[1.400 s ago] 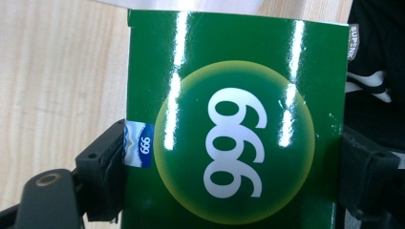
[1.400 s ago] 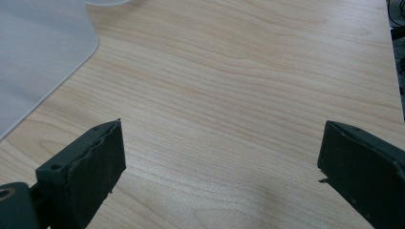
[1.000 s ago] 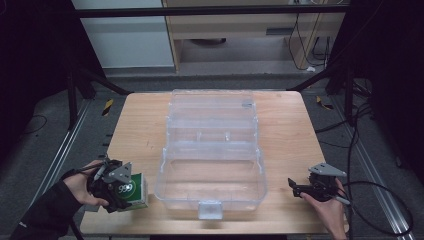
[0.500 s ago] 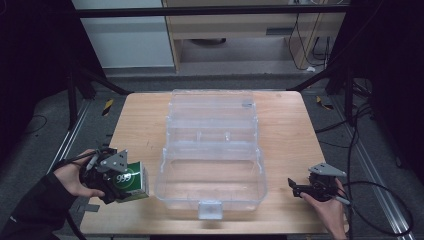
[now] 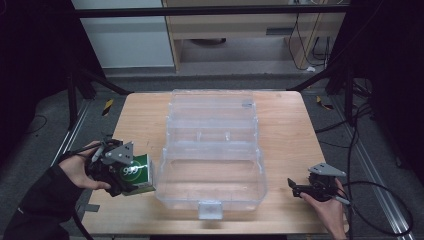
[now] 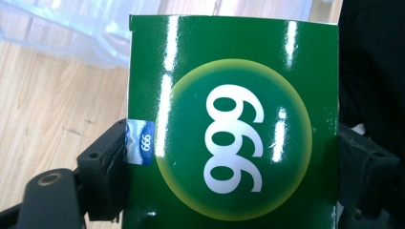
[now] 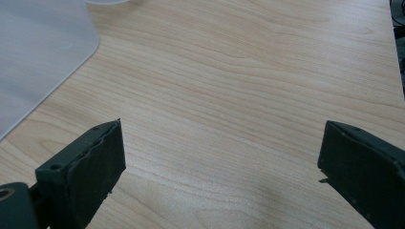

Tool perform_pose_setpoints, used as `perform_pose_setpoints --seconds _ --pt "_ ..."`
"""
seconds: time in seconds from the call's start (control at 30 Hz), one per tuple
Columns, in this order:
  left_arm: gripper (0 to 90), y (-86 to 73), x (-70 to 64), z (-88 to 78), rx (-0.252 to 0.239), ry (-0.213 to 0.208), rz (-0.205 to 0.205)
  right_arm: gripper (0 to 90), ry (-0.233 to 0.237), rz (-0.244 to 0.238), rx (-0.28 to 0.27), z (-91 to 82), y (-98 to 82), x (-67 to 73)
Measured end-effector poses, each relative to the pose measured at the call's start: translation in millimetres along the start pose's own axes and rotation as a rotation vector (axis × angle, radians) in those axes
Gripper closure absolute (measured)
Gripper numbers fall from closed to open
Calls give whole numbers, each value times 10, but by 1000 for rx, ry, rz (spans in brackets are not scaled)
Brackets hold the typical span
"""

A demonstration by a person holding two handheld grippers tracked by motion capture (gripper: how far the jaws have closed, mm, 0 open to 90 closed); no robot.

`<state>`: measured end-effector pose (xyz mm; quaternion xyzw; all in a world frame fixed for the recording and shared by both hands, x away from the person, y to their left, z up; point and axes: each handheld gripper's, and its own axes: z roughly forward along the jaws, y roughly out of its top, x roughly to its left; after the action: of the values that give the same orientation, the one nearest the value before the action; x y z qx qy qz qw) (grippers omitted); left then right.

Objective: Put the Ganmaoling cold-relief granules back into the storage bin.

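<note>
So the left gripper (image 5: 131, 176) has a green box (image 5: 136, 172) clamped between its jaws, at the table's (image 5: 290, 120) front left corner, just left of the clear case (image 5: 212, 150). In the left gripper view the box (image 6: 229, 124) sits square between the two black jaws, one pressed on each side, with a yellow-ringed circle and white "999" facing the camera, read sideways. There's a little blue sticker on its left edge, right by the jaw. Can't tell if the box is touching the table or lifted a bit.

The case is open and lies in the middle of the table.

The right gripper (image 5: 300, 189) is at the front right, well apart from the box, jaws spread wide with nothing between them, just bare wood under it (image 7: 219, 157). A corner of the case (image 7: 38, 57) shows at upper left there.
</note>
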<state>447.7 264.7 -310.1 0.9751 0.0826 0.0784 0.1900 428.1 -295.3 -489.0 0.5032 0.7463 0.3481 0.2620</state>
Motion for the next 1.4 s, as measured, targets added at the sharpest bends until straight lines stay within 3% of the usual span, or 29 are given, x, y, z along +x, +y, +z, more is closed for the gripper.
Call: perform_pose_setpoints --seconds 0.4,0.77,1.0,1.1,1.4 --pt "147 300 29 5 -19 3 42 26 -1 2 0 -4 0 -2" --pt "147 576 23 107 -17 -12 98 26 1 5 -4 -7 1 -4" --pt "147 685 21 171 -26 -24 116 26 2 5 -4 -6 1 -3" --pt "147 748 17 213 -8 -32 138 26 4 9 -4 -14 1 -1" --pt "147 802 19 364 -3 -50 143 26 6 6 -5 -14 2 -2"
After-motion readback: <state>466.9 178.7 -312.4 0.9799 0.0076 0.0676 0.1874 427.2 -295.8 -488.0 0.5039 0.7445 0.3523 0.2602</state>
